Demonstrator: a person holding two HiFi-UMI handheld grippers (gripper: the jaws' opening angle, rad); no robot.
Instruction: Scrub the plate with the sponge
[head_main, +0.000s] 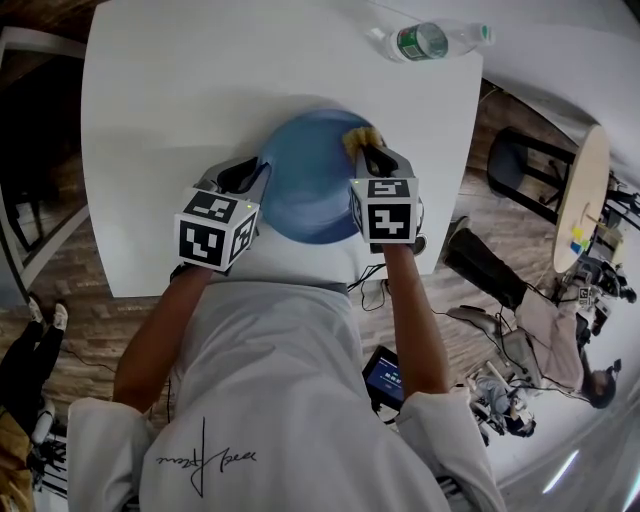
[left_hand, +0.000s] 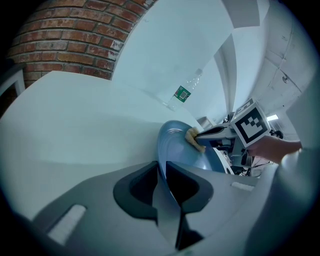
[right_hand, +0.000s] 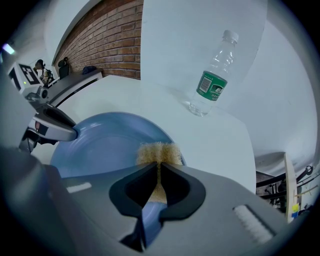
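The blue plate (head_main: 305, 190) fills the centre of the head view, over the white table (head_main: 180, 80). At its left edge the left gripper (head_main: 247, 177) pinches the rim, jaws narrowed onto it. At the plate's upper right, the right gripper (head_main: 372, 152) is clamped on the yellow sponge (head_main: 357, 137), which touches the plate's inner face. A water bottle (head_main: 428, 40) is at the top right.
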